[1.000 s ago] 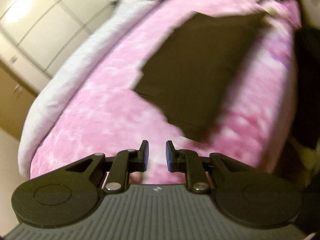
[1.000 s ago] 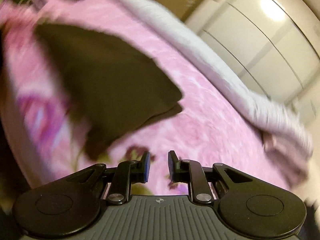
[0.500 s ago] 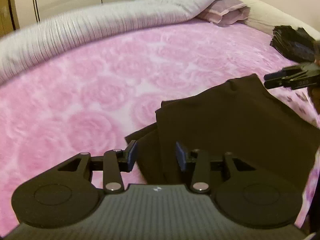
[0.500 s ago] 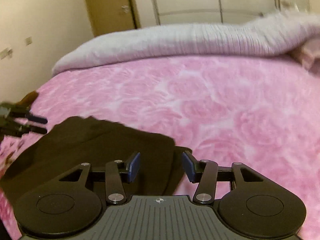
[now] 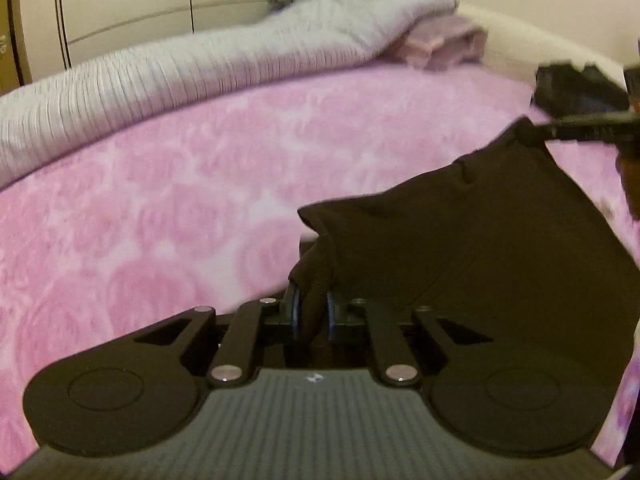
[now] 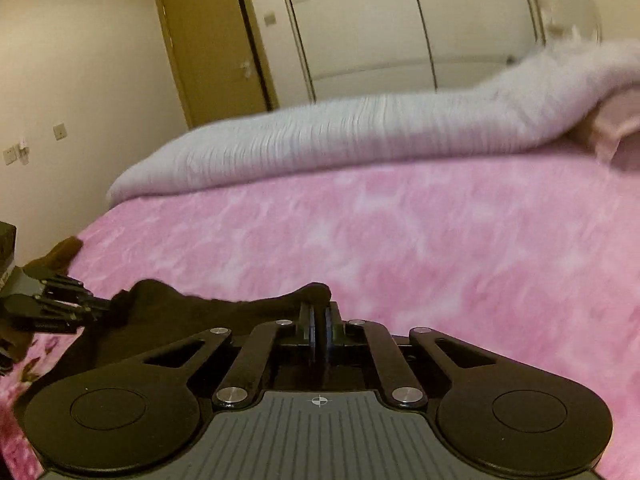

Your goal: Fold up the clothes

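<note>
A dark brown folded garment (image 5: 480, 240) lies on the pink rose-patterned blanket (image 5: 180, 200). My left gripper (image 5: 312, 314) is shut on one near corner of the garment, which bunches up between its fingers. My right gripper (image 6: 319, 332) is shut on the other corner of the garment (image 6: 224, 308). Each gripper shows in the other's view: the right gripper (image 5: 576, 132) at the far right, the left gripper (image 6: 52, 300) at the far left. The garment's edge is lifted and stretched between them.
A grey ribbed duvet (image 5: 180, 72) is bunched along the far side of the bed, with a pink pillow (image 5: 448, 42) at its end. A dark pile (image 5: 576, 88) sits at the right. White wardrobe doors (image 6: 400, 20) and a wooden door (image 6: 208, 48) stand behind.
Both grippers were open over the garment's near edge half a second ago; both have closed on its corners and lifted the edge.
</note>
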`<state>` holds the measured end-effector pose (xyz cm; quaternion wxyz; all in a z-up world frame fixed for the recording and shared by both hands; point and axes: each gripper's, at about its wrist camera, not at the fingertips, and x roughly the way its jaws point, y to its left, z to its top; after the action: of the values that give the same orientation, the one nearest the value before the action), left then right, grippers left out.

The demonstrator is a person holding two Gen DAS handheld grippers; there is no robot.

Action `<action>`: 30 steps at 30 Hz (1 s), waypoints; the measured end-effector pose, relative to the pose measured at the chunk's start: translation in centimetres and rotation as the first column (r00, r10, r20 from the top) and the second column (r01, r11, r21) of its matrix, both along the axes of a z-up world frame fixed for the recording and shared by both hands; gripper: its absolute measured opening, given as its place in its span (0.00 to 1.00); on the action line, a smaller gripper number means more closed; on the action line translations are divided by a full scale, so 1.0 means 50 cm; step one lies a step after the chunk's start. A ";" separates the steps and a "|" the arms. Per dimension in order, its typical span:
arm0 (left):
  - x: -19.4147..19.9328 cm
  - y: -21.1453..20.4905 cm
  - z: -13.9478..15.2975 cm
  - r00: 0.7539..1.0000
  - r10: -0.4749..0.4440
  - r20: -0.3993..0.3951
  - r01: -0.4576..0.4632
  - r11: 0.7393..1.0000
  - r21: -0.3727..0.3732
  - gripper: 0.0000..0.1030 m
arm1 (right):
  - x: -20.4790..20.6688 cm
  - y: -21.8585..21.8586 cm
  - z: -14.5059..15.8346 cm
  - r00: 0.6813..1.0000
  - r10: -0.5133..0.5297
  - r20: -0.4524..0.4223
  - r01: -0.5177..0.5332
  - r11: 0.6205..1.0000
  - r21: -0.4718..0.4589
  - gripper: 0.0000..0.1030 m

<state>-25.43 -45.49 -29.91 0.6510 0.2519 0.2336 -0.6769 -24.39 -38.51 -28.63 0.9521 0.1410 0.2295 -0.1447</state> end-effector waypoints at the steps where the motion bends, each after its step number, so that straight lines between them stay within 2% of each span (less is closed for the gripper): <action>1: 0.000 -0.013 -0.005 1.000 -0.004 0.005 0.004 1.000 0.007 0.09 | -0.001 -0.003 0.002 1.000 -0.007 -0.011 0.006 1.000 -0.028 0.03; 2: 0.000 -0.028 -0.019 1.000 -0.007 0.013 0.006 0.999 0.035 0.10 | 0.007 -0.010 -0.012 0.999 -0.014 -0.041 0.013 0.999 -0.031 0.03; 5: 0.001 -0.061 -0.062 0.999 -0.011 0.036 0.007 0.995 0.104 0.15 | 0.026 -0.040 -0.076 0.991 0.003 -0.131 0.006 0.998 0.069 0.03; 7: 0.011 -0.053 -0.065 1.000 0.025 0.006 -0.025 0.996 0.091 0.21 | 0.031 -0.051 -0.108 0.987 0.024 -0.161 -0.006 0.994 0.113 0.04; 9: 0.027 -0.037 -0.058 0.997 0.072 -0.027 -0.069 0.994 0.090 0.29 | 0.015 -0.050 -0.095 0.989 0.001 -0.146 0.016 0.993 0.115 0.08; 11: 0.045 -0.011 -0.050 0.993 0.110 -0.050 -0.106 0.991 0.083 0.31 | -0.002 -0.048 -0.082 0.991 -0.023 -0.132 0.038 0.992 0.117 0.21; 12: 0.054 0.000 -0.047 0.990 0.128 -0.064 -0.123 0.989 0.083 0.32 | -0.011 -0.042 -0.073 0.990 -0.042 -0.135 0.056 0.993 0.102 0.24; 14: 0.067 0.020 -0.048 0.981 0.164 -0.104 -0.154 0.984 0.093 0.30 | -0.034 -0.023 -0.053 0.989 -0.072 -0.131 0.085 0.992 0.092 0.29; 17: 0.087 0.050 -0.048 0.962 0.217 -0.164 -0.200 0.974 0.110 0.30 | -0.074 0.022 -0.036 0.993 -0.069 -0.092 0.081 0.988 0.132 0.34; 20: 0.106 0.075 -0.051 0.939 0.262 -0.222 -0.238 0.962 0.130 0.30 | -0.107 0.081 -0.037 0.995 -0.050 -0.086 0.063 0.986 0.158 0.40; 22: 0.108 0.062 -0.065 0.933 0.261 -0.246 -0.228 0.961 0.155 0.28 | -0.122 0.114 -0.048 0.995 -0.032 -0.095 0.048 0.983 0.175 0.41; 23: 0.106 0.054 -0.070 0.936 0.257 -0.241 -0.222 0.961 0.163 0.26 | -0.125 0.124 -0.056 0.994 -0.028 -0.105 0.047 0.982 0.184 0.42; 27: 0.083 0.028 -0.068 0.966 0.223 -0.132 -0.201 0.966 0.164 0.23 | -0.137 0.148 -0.058 0.990 -0.036 -0.140 0.059 0.984 0.167 0.43; 30: 0.077 0.052 -0.025 0.966 0.246 -0.082 -0.236 0.965 0.117 0.21 | -0.151 0.168 -0.040 0.991 -0.025 -0.134 0.045 0.989 0.142 0.43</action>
<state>-21.57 -42.89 -31.17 0.7023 0.2232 0.3290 -0.5905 -31.92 -30.11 -30.65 0.9194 0.2038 0.2995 -0.1533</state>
